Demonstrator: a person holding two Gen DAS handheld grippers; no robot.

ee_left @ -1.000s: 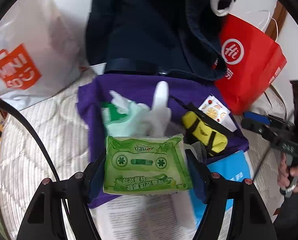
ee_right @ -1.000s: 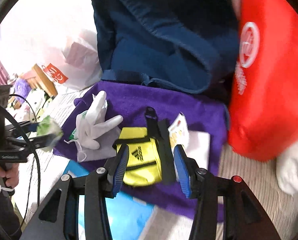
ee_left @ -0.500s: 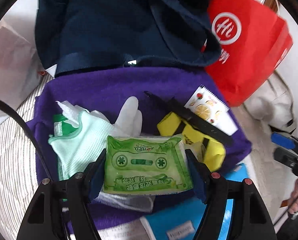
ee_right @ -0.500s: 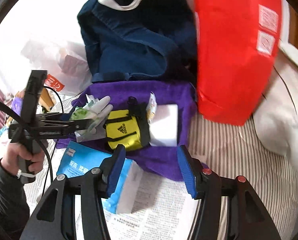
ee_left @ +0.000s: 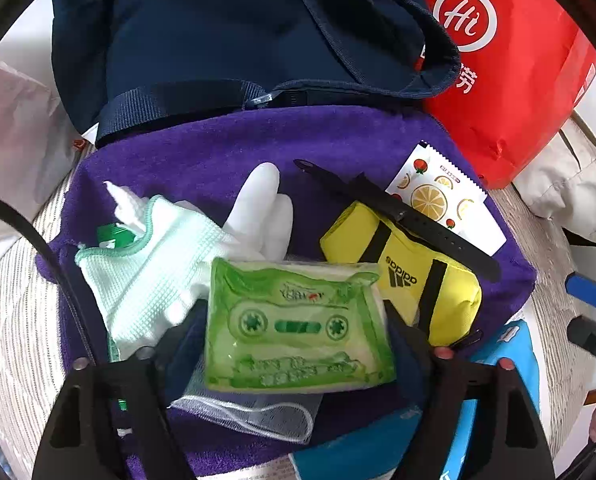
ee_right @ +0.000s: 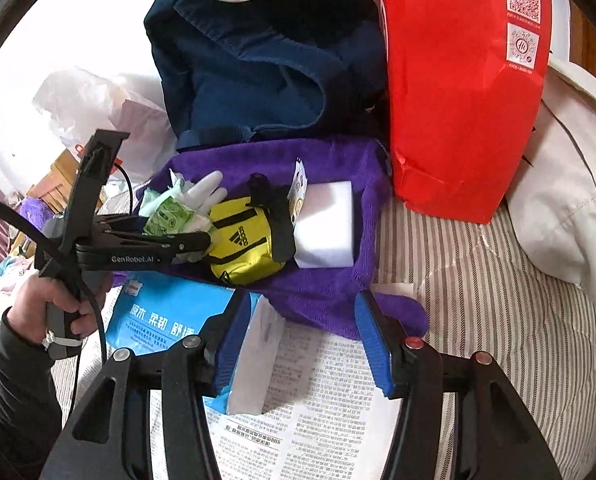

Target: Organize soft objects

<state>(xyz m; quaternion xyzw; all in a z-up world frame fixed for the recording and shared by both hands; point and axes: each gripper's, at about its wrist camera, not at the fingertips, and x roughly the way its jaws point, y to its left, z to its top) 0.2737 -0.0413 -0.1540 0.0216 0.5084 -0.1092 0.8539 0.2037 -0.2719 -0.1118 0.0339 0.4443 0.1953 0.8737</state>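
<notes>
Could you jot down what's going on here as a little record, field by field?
Setting: bed, purple towel spread over it
Left gripper: shut on green tissue pack, above the towel
Right gripper: open, holding nothing, over a newspaper
On towel: yellow pouch, white glove, mint cloth
Behind: navy bag, red bag

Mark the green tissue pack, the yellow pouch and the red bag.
green tissue pack [ee_left: 298, 324], left wrist view, on its cassette print.
yellow pouch [ee_right: 242, 240], right wrist view, on the logo face.
red bag [ee_right: 461, 92], right wrist view, on its broad side panel.
</notes>
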